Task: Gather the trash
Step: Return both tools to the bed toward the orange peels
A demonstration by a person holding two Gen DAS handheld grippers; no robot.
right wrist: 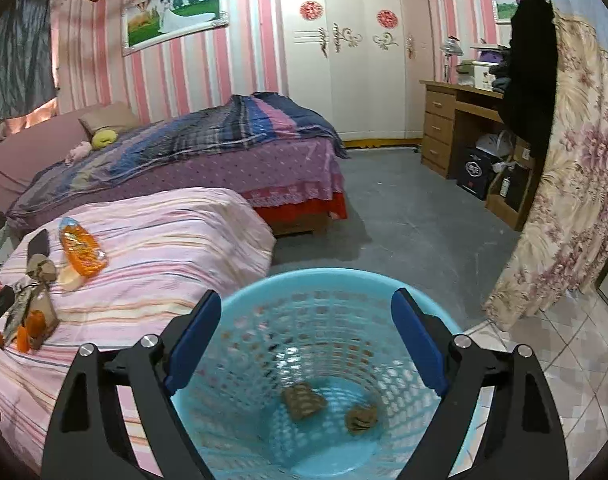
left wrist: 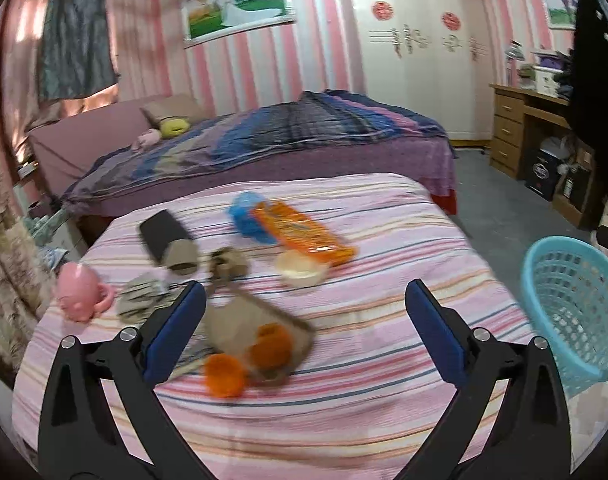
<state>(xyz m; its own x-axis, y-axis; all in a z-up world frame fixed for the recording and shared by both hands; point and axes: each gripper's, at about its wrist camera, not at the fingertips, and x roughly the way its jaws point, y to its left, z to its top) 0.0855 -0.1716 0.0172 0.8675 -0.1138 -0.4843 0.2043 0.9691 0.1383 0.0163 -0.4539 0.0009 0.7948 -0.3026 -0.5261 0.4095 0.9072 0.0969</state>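
My left gripper (left wrist: 304, 286) hangs open and empty over a pink striped bed (left wrist: 383, 360) strewn with litter. An orange wrapper (left wrist: 304, 234), a blue crumpled piece (left wrist: 246, 216), a cream cup (left wrist: 302, 270), a cardboard roll (left wrist: 182, 258), a brown paper wad (left wrist: 230, 262) and a brown card with orange peel (left wrist: 264, 344) lie there. My right gripper (right wrist: 307, 295) stands open and empty just above the blue mesh basket (right wrist: 264, 292). Two brown scraps (right wrist: 304, 400) lie on the basket's bottom. The basket (left wrist: 575, 304) also shows right of the bed.
A pink octopus toy (left wrist: 82, 292) and a dark case (left wrist: 162, 232) sit on the bed's left part. Behind is a second bed with a plaid quilt (right wrist: 224, 132). A wooden desk (right wrist: 455, 120), a white wardrobe (right wrist: 355, 60) and a floral curtain (right wrist: 563, 200) border the grey floor (right wrist: 403, 220).
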